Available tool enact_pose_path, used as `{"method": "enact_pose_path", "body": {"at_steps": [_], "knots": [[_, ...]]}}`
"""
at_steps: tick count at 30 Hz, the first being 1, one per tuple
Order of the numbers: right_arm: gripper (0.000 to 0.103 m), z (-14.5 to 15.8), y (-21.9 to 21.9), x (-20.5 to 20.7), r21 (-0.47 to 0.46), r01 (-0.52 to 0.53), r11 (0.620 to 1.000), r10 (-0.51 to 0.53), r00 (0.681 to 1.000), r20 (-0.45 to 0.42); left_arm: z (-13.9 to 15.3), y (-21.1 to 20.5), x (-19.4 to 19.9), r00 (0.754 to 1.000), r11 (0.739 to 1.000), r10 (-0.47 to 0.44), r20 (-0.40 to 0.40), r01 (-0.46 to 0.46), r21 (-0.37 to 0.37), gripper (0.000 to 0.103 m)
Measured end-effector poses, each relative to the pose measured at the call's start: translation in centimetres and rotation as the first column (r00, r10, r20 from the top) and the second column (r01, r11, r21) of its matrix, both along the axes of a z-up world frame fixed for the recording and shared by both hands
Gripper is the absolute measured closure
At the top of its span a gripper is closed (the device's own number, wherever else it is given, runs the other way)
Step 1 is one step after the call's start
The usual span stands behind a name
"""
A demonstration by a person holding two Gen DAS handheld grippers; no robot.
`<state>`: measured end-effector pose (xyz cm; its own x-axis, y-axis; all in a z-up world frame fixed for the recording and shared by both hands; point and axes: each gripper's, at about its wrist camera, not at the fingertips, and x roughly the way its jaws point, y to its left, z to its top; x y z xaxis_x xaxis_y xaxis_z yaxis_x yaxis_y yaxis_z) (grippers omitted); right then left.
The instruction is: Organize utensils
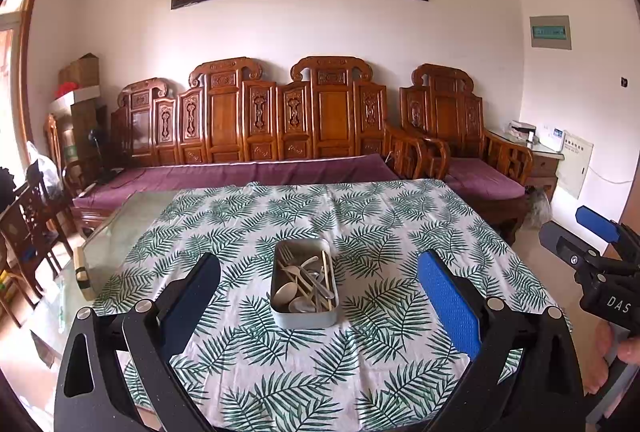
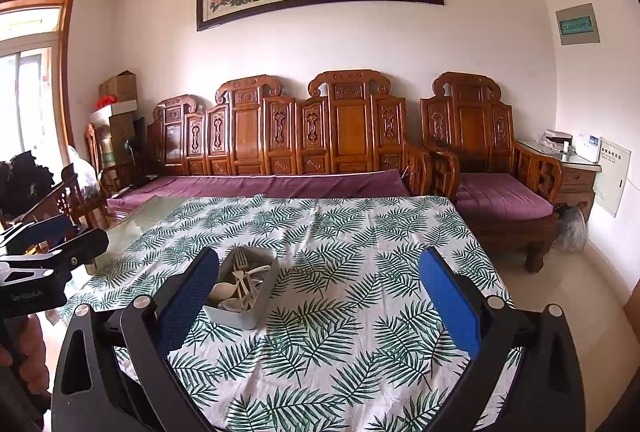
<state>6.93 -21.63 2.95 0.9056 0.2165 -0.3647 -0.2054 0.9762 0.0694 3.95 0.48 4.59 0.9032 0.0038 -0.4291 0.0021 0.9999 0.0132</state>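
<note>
A grey rectangular tin (image 1: 304,316) stands on the leaf-print tablecloth (image 1: 360,216). It holds several utensils (image 1: 306,282): a fork, spoons, a knife and chopsticks, all pale or metal. My left gripper (image 1: 320,292) is open and empty, held above the table with the tin between its fingers' lines of sight. My right gripper (image 2: 320,292) is open and empty, to the right of the tin (image 2: 244,312). The right gripper also shows at the right edge of the left wrist view (image 1: 592,248). The left gripper shows at the left edge of the right wrist view (image 2: 44,256).
The tablecloth (image 2: 360,232) covers most of a glass-topped table (image 1: 120,228); bare glass shows at the far left. A carved wooden sofa (image 1: 280,135) with purple cushions stands behind the table. Wooden chairs (image 1: 24,232) stand at the left.
</note>
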Motion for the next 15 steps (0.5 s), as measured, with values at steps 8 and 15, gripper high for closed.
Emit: {"method": "enact_pose_path", "body": {"at_steps": [8,15], "knots": [[0.003,0.03,-0.02,-0.03,0.000,0.000,1.000,0.000,1.000,0.000,-0.01,0.01,0.01,1.000,1.000,-0.001,-0.001,0.001,-0.002,0.008],[0.003,-0.01,0.02,-0.07,0.000,0.001,1.000,-0.001,1.000,0.001,-0.03,-0.02,-0.06,1.000,1.000,-0.001,0.000,0.001,-0.002,0.008]]}}
